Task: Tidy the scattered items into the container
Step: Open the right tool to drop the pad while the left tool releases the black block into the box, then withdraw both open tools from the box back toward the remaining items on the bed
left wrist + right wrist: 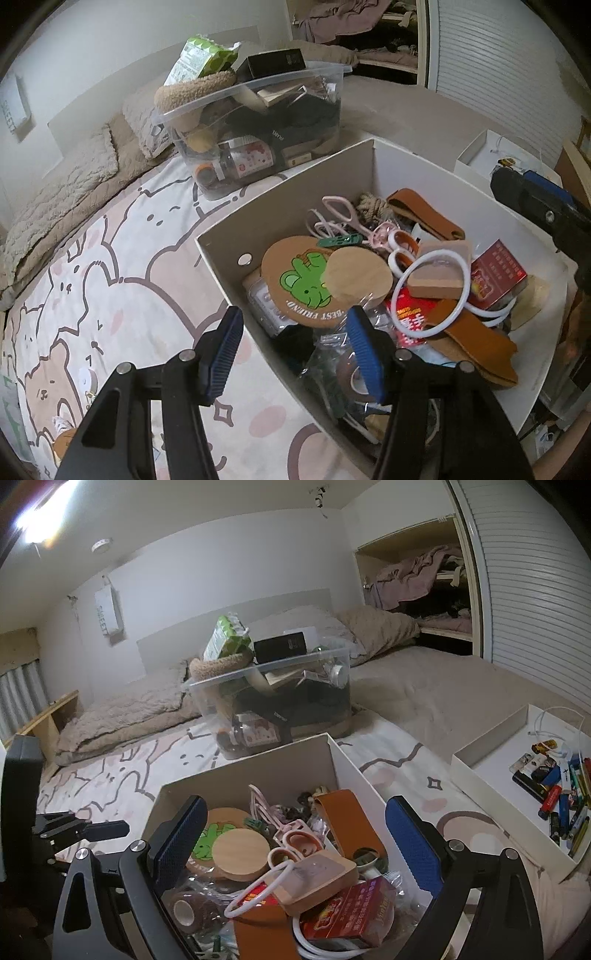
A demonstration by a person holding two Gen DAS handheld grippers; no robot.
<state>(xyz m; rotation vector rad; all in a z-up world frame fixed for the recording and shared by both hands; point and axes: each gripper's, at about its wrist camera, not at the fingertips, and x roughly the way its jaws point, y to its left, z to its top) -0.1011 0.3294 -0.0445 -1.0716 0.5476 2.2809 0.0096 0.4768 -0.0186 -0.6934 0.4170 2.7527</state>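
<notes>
Left claw (295, 350) jaws apart, empty, straddling near wall of white cardboard box (221, 236); round wooden frog coaster (295, 280) lies just ahead; right claw (295, 845) also apart.

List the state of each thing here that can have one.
Left gripper: open, empty.
Right gripper: open, empty.
White box: lidless, piled with items.
Clear bin: lidless, overfilled.
Tray: open, holding lighters.
Closet door: slid open.

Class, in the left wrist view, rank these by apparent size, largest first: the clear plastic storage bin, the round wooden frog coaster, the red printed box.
1. Clear plastic storage bin, although farther away.
2. Round wooden frog coaster.
3. Red printed box.
</notes>
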